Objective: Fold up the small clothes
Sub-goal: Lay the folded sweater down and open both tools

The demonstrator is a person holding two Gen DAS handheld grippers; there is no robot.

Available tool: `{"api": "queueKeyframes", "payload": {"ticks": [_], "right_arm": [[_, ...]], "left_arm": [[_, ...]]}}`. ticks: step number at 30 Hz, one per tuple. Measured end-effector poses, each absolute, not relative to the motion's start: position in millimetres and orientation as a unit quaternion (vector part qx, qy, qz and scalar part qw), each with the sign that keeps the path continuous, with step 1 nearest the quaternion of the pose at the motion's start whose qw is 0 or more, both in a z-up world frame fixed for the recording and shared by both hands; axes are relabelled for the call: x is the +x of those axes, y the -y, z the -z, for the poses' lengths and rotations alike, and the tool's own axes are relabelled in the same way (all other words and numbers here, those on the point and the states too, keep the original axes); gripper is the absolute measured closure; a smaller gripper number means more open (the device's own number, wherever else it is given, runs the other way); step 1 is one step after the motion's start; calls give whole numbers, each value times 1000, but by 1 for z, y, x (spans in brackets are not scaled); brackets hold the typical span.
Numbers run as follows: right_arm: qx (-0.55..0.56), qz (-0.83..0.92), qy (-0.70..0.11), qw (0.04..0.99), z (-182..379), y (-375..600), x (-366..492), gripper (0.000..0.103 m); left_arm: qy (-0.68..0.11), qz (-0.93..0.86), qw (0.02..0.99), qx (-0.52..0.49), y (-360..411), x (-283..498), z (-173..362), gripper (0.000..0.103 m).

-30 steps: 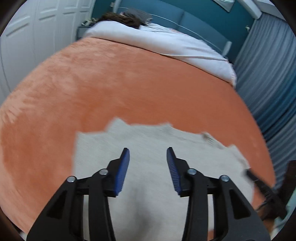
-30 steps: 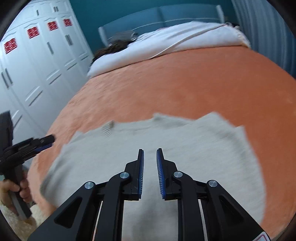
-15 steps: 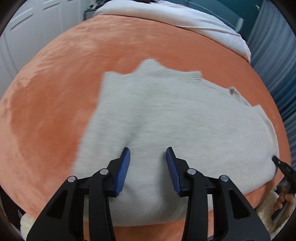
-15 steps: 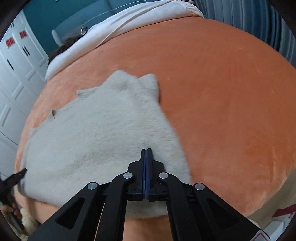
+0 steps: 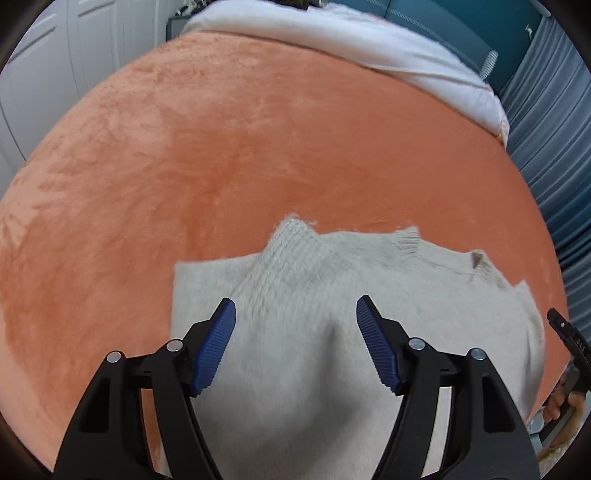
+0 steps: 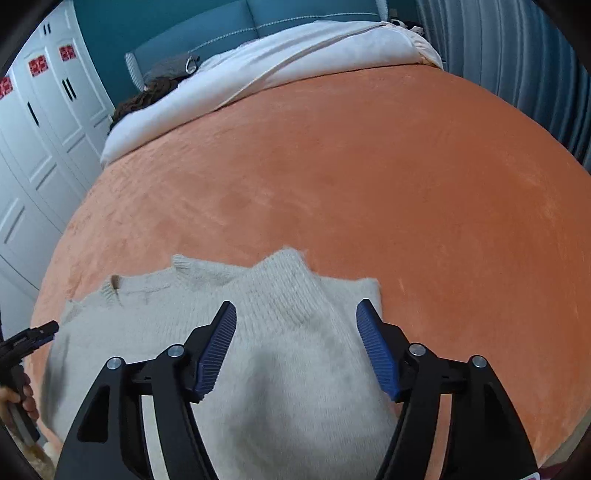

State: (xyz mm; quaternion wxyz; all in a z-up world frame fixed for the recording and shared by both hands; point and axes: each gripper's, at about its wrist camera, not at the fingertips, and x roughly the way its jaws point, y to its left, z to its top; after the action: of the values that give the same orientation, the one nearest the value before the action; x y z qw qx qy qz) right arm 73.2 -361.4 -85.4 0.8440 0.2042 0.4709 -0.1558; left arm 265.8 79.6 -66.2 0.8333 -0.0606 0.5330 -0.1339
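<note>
A small cream knitted sweater [image 5: 332, 295] lies flat on the orange blanket [image 5: 258, 147], near the bed's front edge. It also shows in the right wrist view [image 6: 280, 332]. My left gripper [image 5: 295, 314] is open and empty, hovering above the sweater's left part. My right gripper [image 6: 295, 317] is open and empty above the sweater's right part, near a folded-over sleeve. The tip of the right gripper shows at the right edge of the left wrist view [image 5: 565, 332]. The left gripper's tip shows at the left edge of the right wrist view [image 6: 33, 332].
A white duvet [image 6: 277, 70] lies bunched at the head of the bed against a teal headboard [image 6: 240, 22]. White wardrobe doors [image 6: 40, 122] stand to the left. Grey-blue curtains [image 5: 554, 129] hang to the right.
My right gripper was shut half a second ago and is now wide open. My left gripper has opened wider. Both views have shifted over the sweater, which now has a sleeve folded in.
</note>
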Motion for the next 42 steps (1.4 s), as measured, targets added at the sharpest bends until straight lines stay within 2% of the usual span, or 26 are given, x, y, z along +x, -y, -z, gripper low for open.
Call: {"api": "queueKeyframes", "payload": {"ticks": [1, 2, 3, 4, 5, 6, 11, 12, 16, 20, 22, 25, 27, 30, 34, 35, 37, 40, 42], "right_arm": [[196, 158, -486, 837, 97, 362, 86, 33], [193, 160, -500, 829, 107, 363, 92, 33], [193, 159, -509, 823, 116, 361, 99, 34], [190, 157, -510, 824, 120, 358, 103, 51], [187, 151, -504, 830, 118, 354, 101, 84], [186, 147, -492, 838, 113, 352, 97, 95], [247, 158, -382, 877, 64, 381, 74, 95], [249, 168, -381, 874, 67, 390, 73, 95], [265, 189, -493, 807, 144, 413, 83, 96], [277, 197, -459, 821, 116, 408, 74, 91], [226, 225, -448, 835, 92, 390, 66, 87], [197, 196, -412, 868, 52, 340, 40, 83], [207, 133, -421, 873, 46, 300, 27, 83], [220, 36, -465, 857, 62, 225, 20, 82], [181, 29, -508, 841, 87, 180, 5, 90], [174, 47, -508, 842, 89, 187, -2, 93], [189, 95, -513, 832, 98, 222, -16, 93], [241, 151, -516, 808, 116, 276, -45, 103], [281, 164, -502, 801, 121, 301, -67, 103]], "left_arm": [[-542, 131, 828, -68, -80, 274, 75, 39], [-550, 131, 822, -75, -80, 279, 83, 49], [-551, 126, 822, -75, -80, 281, 87, 66], [-548, 129, 823, -76, -81, 281, 87, 74], [-539, 137, 827, -87, -83, 281, 83, 90], [-533, 142, 829, -95, -84, 281, 79, 91], [-497, 149, 851, -89, -86, 290, 53, 92], [-499, 141, 851, -80, -85, 295, 59, 92], [-537, 111, 833, -75, -86, 310, 103, 92], [-525, 109, 841, -65, -82, 299, 82, 87], [-508, 107, 853, -51, -78, 281, 59, 87], [-484, 138, 862, -61, -71, 237, 28, 79], [-477, 163, 861, -63, -60, 201, 21, 68], [-499, 204, 840, -55, -27, 148, 35, 66], [-516, 199, 833, 6, -8, 109, 59, 66], [-517, 196, 833, 14, -12, 105, 60, 66], [-532, 180, 827, 13, -29, 105, 67, 66], [-547, 171, 819, -11, -54, 103, 77, 69], [-544, 171, 821, -16, -63, 97, 81, 71]]}}
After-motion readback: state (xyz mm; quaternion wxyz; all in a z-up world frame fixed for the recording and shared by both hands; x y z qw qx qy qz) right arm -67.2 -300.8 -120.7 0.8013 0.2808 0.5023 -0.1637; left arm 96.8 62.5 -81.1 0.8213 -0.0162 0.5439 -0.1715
